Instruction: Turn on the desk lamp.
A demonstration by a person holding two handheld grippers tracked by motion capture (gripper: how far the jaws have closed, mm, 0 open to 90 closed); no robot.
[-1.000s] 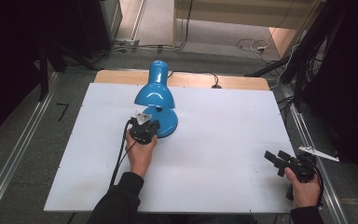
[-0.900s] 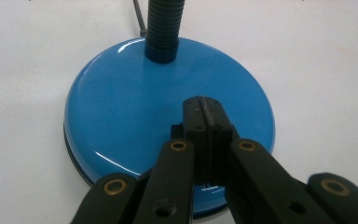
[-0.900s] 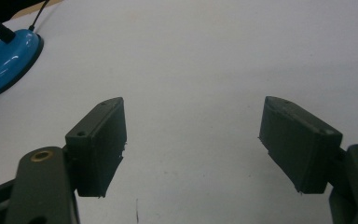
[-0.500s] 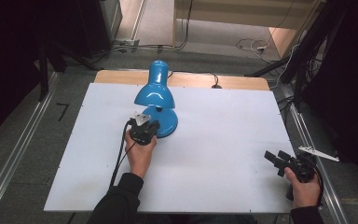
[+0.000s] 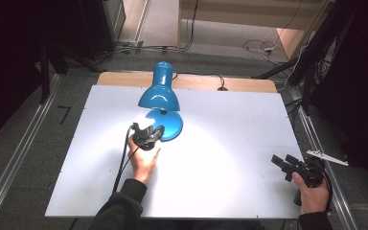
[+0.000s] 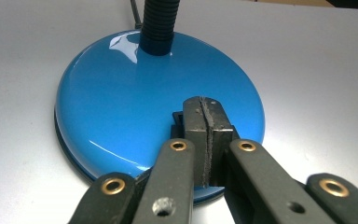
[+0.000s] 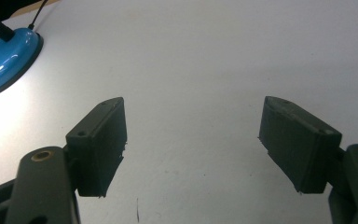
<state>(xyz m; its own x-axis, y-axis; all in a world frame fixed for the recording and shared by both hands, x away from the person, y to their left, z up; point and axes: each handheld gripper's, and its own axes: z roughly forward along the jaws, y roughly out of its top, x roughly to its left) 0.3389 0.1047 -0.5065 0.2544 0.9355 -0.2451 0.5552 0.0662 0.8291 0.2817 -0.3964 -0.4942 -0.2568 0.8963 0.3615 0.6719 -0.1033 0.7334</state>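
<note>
Lamp (image 5: 160,96) lit on white desk (image 5: 230,158), blue base (image 6: 135,112) left of centre.
Left hand-held gripper (image 6: 206,122) clenched, jaw tips pressed on base's near edge; right hand-held gripper (image 7: 193,142) released, jaws spread over bare desk, well apart from lamp.

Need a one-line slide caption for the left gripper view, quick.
Left gripper, jaws shut, pressing at the near edge of the blue lamp base on the white table.
</note>
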